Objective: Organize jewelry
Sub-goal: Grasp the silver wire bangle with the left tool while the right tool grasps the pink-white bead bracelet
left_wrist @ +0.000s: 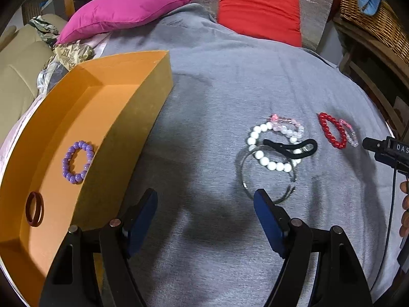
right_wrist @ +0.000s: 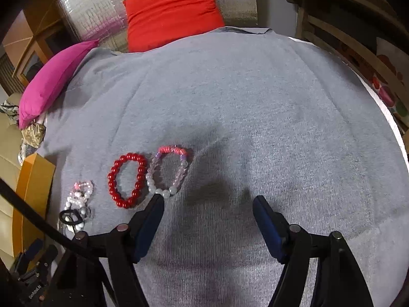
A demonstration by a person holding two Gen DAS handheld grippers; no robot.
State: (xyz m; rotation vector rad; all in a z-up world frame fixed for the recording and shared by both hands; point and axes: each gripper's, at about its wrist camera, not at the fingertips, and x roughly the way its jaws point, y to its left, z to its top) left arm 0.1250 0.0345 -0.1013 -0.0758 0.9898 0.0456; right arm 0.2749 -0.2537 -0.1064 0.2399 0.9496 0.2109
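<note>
Both grippers spread w/ nothing btwn fingers: left gripper [left_wrist: 205,198] over grey cloth [left_wrist: 204,102] beside orange box [left_wrist: 143,97] w/ purple bracelet [left_wrist: 76,162] & red ring [left_wrist: 34,209] inside, right gripper [right_wrist: 208,203] w/ left fingertip at the pale bead bracelet [right_wrist: 167,171], next to red bracelet [right_wrist: 127,180].

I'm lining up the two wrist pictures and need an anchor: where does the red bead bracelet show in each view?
Left wrist view: red bead bracelet lies right of centre on the grey cloth, near the right edge.
Right wrist view: red bead bracelet lies left of centre, just beyond the left finger of the right claw.
Shared landmark: the red cushion at the top of both pictures.
</note>
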